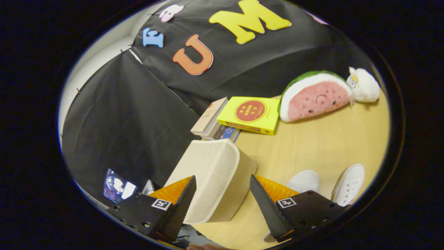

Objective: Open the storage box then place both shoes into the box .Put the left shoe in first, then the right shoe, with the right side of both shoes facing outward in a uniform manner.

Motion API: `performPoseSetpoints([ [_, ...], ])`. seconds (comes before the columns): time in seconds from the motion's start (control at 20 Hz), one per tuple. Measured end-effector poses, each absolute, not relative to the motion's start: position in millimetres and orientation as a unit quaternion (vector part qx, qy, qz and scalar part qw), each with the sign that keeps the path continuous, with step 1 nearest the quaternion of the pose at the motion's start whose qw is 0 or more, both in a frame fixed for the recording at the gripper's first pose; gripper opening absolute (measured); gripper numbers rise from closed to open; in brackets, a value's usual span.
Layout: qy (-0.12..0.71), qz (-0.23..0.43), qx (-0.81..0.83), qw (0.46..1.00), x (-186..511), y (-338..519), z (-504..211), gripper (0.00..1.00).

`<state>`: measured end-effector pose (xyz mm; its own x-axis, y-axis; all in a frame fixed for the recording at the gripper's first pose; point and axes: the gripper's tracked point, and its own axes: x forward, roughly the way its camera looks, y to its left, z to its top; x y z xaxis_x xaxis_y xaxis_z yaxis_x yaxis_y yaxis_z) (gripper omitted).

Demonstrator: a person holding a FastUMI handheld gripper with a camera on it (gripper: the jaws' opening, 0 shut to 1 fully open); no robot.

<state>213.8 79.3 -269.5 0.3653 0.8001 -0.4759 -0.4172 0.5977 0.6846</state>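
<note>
A beige fabric storage box [213,177] with its lid down stands on the wooden table [312,146], just ahead of and partly between my fingers. My gripper [222,187] is open, its two black fingers spread wide on either side of the box's near corner without touching it. Two white shoes lie on the table to the right of the box: one [304,181] peeks out just behind the right finger [267,205], the other [349,184] lies farther right.
Beyond the box a yellow book [250,114] and a stack of other books [210,119] lie against the booth wall. A watermelon-slice plush [314,95] and a small white plush [364,85] sit at the table's far right.
</note>
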Motion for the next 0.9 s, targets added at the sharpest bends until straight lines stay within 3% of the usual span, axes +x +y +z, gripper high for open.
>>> performPoseSetpoints([
  [0.5,0.501,0.499,0.396,0.585,204,124,-308,0.93],
  [0.6,0.516,0.498,0.407,0.566,200,127,-311,0.71],
  [0.8,0.521,0.499,0.391,0.571,190,124,-306,0.52],
  [0.9,0.531,0.475,0.391,0.583,193,117,-306,0.34],
])
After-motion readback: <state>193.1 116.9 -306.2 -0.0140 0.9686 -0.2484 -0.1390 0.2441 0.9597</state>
